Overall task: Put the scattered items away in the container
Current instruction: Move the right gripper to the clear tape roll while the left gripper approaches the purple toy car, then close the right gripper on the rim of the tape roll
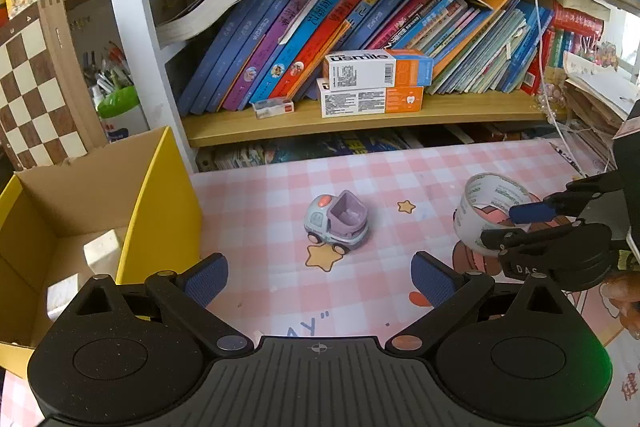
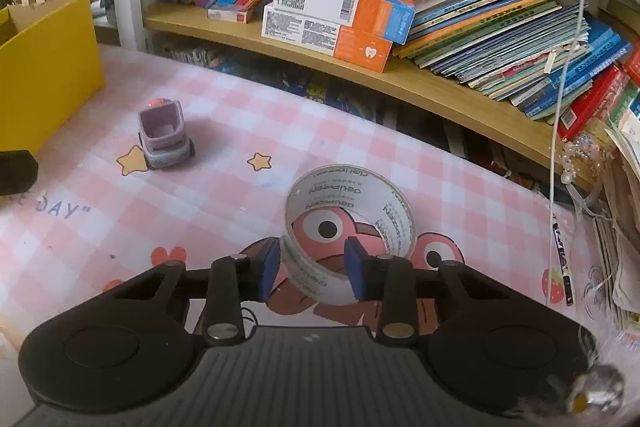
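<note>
A right hand-held gripper (image 2: 313, 269) straddles the near wall of a clear roll of packing tape with a printed white core (image 2: 349, 227), one blue pad inside the ring and one outside; whether the pads already pinch it cannot be told. The roll stands on the pink checked table (image 2: 224, 195). The left hand-held gripper (image 1: 319, 277) hangs spread and empty, facing a small lilac-and-grey toy truck (image 1: 337, 223) that sits near the yellow cardboard box (image 1: 160, 203). Pale blocks already lie inside the box, so the tidying appears partly done, with tape and truck left.
</note>
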The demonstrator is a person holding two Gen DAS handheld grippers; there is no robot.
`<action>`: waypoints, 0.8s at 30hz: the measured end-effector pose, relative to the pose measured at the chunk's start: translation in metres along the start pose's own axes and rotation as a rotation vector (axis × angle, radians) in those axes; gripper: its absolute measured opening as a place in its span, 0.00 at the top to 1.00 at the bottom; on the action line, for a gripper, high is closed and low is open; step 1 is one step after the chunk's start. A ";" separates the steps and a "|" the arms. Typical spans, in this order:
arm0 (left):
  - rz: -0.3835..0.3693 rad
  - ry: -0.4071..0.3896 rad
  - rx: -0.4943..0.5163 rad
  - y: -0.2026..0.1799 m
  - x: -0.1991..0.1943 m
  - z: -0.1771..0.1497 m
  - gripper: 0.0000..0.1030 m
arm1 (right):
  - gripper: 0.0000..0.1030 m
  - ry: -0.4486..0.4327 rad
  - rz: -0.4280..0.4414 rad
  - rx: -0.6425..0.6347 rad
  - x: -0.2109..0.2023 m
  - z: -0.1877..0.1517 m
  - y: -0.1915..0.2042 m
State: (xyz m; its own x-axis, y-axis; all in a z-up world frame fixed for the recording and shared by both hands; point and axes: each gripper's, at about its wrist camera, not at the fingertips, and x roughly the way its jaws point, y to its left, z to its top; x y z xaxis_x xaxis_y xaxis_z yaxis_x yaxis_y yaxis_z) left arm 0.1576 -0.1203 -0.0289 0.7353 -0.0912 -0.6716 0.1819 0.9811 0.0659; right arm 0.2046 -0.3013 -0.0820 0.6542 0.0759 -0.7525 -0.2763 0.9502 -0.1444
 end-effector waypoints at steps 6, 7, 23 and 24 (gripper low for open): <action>0.003 0.002 0.006 0.000 0.005 0.002 0.03 | 0.74 0.014 0.011 -0.017 0.008 0.003 0.002; 0.005 0.004 0.007 0.000 0.007 0.002 0.03 | 0.75 0.016 0.011 -0.020 0.009 0.003 0.002; 0.005 0.013 0.039 -0.005 0.027 0.006 0.03 | 0.94 0.043 0.063 0.085 -0.001 -0.003 -0.003; 0.005 0.012 0.040 -0.005 0.028 0.006 0.03 | 0.94 0.039 0.068 0.097 -0.004 -0.004 -0.004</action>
State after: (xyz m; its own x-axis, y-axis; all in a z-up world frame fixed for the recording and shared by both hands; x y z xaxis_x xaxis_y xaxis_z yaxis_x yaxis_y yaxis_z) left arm 0.1814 -0.1293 -0.0438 0.7283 -0.0837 -0.6801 0.2042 0.9739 0.0989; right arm 0.2008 -0.3063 -0.0811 0.6075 0.1314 -0.7834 -0.2487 0.9681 -0.0304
